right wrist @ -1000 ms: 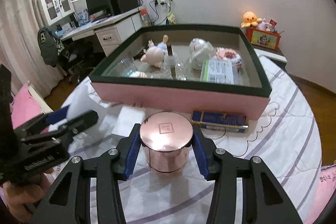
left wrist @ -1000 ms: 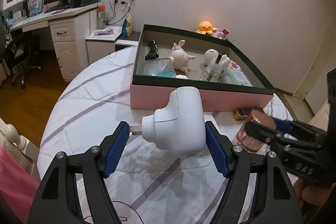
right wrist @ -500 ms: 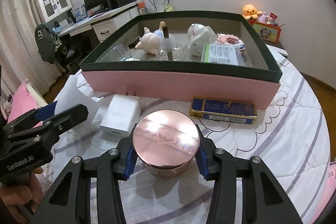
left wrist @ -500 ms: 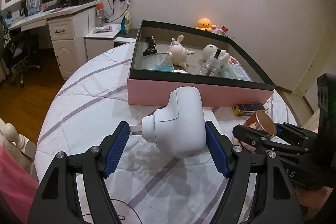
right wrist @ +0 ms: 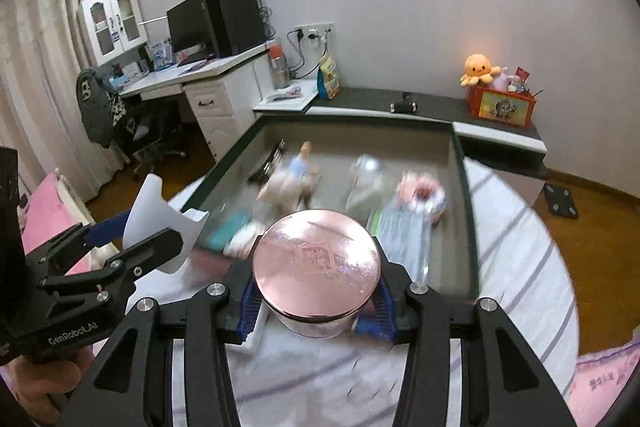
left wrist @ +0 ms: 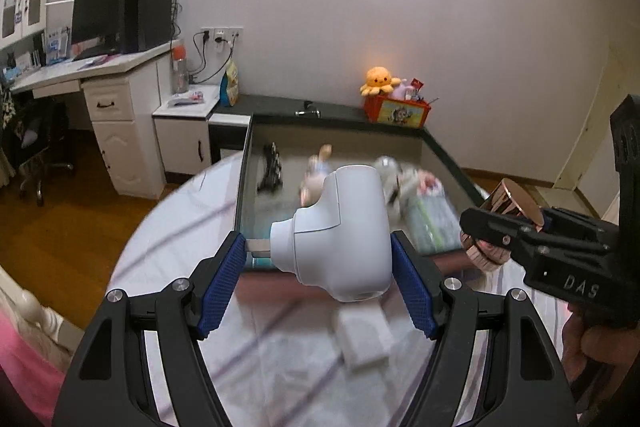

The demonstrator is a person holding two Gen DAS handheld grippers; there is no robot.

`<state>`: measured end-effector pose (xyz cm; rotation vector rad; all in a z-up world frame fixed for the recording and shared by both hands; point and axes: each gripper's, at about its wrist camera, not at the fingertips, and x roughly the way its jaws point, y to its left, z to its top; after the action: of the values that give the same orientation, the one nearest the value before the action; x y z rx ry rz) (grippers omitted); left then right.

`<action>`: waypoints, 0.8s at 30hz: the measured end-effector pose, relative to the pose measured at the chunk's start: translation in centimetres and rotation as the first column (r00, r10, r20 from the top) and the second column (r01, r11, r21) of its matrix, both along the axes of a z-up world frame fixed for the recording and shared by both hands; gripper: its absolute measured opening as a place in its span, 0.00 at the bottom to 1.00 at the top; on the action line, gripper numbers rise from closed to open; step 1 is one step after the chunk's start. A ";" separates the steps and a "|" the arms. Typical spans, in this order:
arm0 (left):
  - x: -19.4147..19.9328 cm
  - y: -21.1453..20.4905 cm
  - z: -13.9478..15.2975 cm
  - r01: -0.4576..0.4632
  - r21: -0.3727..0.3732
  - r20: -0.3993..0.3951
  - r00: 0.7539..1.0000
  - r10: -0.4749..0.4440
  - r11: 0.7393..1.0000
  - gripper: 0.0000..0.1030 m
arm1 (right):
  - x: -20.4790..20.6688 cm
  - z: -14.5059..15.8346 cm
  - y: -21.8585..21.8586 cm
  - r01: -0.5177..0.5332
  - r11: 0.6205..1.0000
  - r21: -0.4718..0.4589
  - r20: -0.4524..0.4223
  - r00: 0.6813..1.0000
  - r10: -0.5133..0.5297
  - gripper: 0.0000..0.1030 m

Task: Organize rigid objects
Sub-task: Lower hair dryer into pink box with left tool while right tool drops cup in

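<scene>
My left gripper [left wrist: 318, 285] is shut on a white plug-in device [left wrist: 340, 233], its metal prong against the left blue pad and its round body against the right one. It hangs above the near rim of the pink box [left wrist: 452, 265]. My right gripper [right wrist: 316, 301] is shut on a rose-gold round tin [right wrist: 316, 259], lifted over the box's front edge [right wrist: 474, 267]. In the left wrist view the tin [left wrist: 504, 207] shows at the right in the other gripper. In the right wrist view the white device [right wrist: 160, 223] shows at the left.
Inside the box lie several toys, a doll [right wrist: 288, 179], a black item [left wrist: 272, 169] and a packet [right wrist: 404, 235]. A white block [left wrist: 362, 341] rests on the striped cloth below the device. A desk [right wrist: 208, 83] and a low shelf with a plush octopus [right wrist: 478, 69] stand behind.
Both grippers have risen and moved forward with their loads, from above the cloth to over the box's near rim. The grips are unchanged.
</scene>
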<state>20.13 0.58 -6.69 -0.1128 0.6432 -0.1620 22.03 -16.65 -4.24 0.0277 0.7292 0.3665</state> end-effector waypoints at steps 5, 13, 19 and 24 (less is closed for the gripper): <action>4.3 -0.5 0.8 -0.003 0.000 -0.019 1.000 0.003 1.000 0.71 | 3.9 0.2 -0.2 0.022 1.000 -0.006 -0.035 0.999 -0.022 0.46; 8.5 -1.8 -0.5 -0.001 0.009 -0.082 0.997 0.002 1.000 0.72 | 7.1 -2.3 -1.0 0.068 0.998 0.011 -0.093 0.993 -0.066 0.47; 9.2 -1.8 -0.8 -0.053 0.040 -0.080 0.995 0.056 0.998 1.00 | 7.2 -2.3 -2.3 0.140 0.990 0.023 -0.070 0.988 -0.138 0.92; 8.3 -1.2 -0.4 -0.060 0.028 -0.054 0.997 0.062 0.998 1.00 | 6.7 -2.0 -3.1 0.165 0.985 0.049 -0.074 0.984 -0.161 1.00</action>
<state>28.40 -0.64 -7.08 -0.1119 0.6958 -0.0919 28.76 -19.76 -6.21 0.1522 0.7800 0.2300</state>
